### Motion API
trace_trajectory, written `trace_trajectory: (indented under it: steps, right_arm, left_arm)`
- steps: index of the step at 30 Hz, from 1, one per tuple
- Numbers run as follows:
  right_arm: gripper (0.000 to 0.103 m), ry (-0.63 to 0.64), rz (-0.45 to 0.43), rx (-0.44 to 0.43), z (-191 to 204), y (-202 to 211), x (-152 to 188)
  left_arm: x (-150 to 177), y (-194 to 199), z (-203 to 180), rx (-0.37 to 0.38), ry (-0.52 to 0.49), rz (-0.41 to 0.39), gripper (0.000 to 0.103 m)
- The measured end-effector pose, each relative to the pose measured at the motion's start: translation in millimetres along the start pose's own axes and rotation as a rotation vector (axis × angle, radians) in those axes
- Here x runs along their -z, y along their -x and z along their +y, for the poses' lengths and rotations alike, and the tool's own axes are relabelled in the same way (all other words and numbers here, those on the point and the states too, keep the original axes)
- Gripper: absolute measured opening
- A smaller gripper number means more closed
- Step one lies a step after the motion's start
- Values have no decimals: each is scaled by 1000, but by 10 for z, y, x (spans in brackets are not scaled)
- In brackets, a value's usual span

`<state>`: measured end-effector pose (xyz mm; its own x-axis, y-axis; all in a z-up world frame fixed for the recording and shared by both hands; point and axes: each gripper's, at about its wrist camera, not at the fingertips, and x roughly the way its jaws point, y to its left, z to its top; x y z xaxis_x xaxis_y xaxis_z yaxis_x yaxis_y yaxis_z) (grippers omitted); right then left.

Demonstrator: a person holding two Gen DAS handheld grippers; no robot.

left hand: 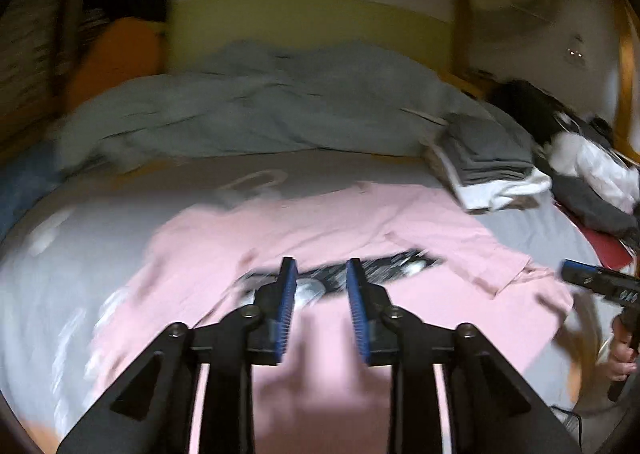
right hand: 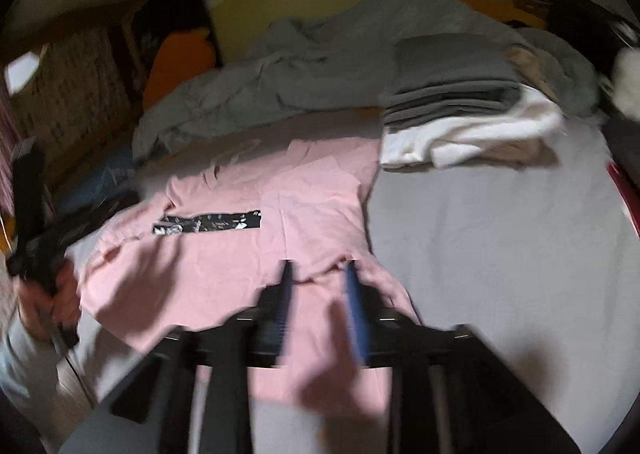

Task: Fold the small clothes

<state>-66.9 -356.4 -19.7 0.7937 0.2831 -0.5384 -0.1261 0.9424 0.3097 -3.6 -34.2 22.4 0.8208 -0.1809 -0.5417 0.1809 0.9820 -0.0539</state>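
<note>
Folding a pink shirt (left hand: 320,230) on the bed (left hand: 56,254), both my grippers over it.

My left gripper (left hand: 322,282) hangs above the shirt's black printed band (right hand: 208,223), jaws part open with nothing between them. My right gripper (right hand: 320,278) sits over the shirt's right edge, where one side is already folded in, jaws apart and not pinching the cloth. Farther right, past the shirt, lies a stack of folded clothes (right hand: 452,102).
</note>
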Motion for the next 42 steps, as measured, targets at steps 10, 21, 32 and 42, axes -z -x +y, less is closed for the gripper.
trace_trajectory:
  steps: [10, 21, 32, 42]
  right_arm:
    - [52, -287, 90, 35, -121, 165, 637]
    - [3, -528, 77, 13, -354, -204, 560]
    - [2, -519, -154, -67, 56, 1062, 649]
    - [2, -410, -154, 49, 143, -214, -644]
  left_arm:
    - [969, 753, 828, -120, 368, 105, 54]
    - [1196, 317, 1420, 10, 810, 134, 1]
    - [801, 1513, 1182, 104, 761, -82, 1]
    - [-214, 71, 1645, 15, 787, 21, 1]
